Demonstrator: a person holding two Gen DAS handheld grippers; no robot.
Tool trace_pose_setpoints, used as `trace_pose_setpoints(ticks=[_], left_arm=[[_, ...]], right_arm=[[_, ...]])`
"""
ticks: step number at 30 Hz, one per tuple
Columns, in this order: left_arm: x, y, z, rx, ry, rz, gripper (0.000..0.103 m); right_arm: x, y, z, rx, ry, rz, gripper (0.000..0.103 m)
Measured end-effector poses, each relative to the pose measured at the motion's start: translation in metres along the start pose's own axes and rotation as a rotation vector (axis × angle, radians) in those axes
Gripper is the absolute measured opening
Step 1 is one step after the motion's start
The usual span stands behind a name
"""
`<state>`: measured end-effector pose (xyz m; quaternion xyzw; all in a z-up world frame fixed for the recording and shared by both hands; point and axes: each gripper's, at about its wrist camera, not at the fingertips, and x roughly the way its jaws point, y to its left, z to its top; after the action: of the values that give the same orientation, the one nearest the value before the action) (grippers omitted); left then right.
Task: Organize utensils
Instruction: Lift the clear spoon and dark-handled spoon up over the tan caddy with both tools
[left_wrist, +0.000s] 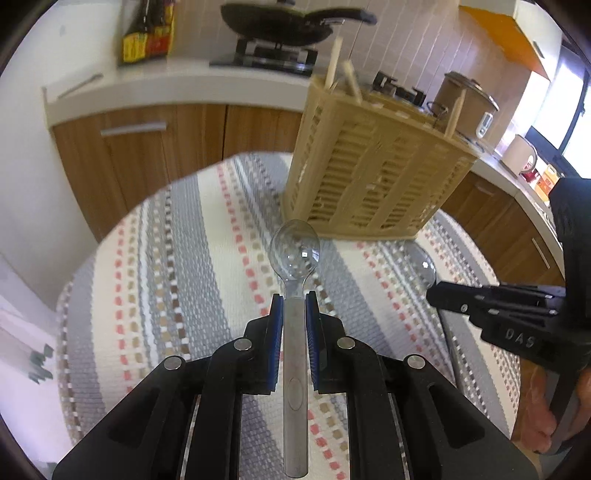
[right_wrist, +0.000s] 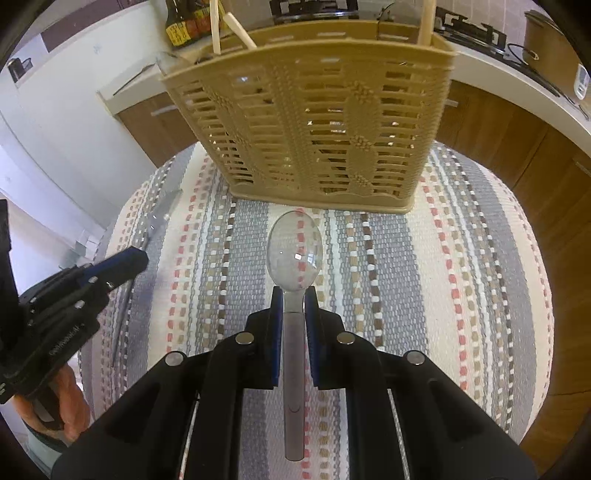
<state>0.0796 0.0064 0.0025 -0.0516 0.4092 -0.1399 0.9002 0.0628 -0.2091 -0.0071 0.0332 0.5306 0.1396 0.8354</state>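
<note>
Left wrist: fingers (left_wrist: 276, 325) nearly closed, apparently clamping spoon (left_wrist: 294, 258).

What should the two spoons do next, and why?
Probably lift one spoon over the basket rim and lower it in. Each gripper, left gripper and right gripper, already has its jaws shut on a spoon, and the basket stands on the striped cloth just ahead.

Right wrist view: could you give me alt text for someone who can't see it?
The right gripper clamps a metal spoon by its handle over a striped cloth, facing a tan slotted utensil basket holding chopsticks. The left gripper shows at the left edge.
</note>
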Motion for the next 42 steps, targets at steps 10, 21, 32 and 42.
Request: trace_pose_setpoints(ticks=[10,21,32,42], left_arm=[[-0.059,-0.030,0.007,0.076,-0.183,0.120,0.011],[-0.084,-0.052,0.019,0.127,-0.288,0.158,0.011],[-0.109,-0.075,0.035,0.216,-0.445,0.219,0.011],[-0.124,-0.059,0.088,0.169,-0.581,0.032,0.011]], right_arm=[[-0.049,0.011,-0.004,-0.043,-0.142,-0.003,0.010],[-0.099,0.020,0.005,-0.081,-0.309,-0.031,0.010],[-0.139,0.017,0.014,-0.080,-0.488,-0.073,0.010],[-0.165,0.005,0.038,-0.051,-0.709,-0.030,0.010]])
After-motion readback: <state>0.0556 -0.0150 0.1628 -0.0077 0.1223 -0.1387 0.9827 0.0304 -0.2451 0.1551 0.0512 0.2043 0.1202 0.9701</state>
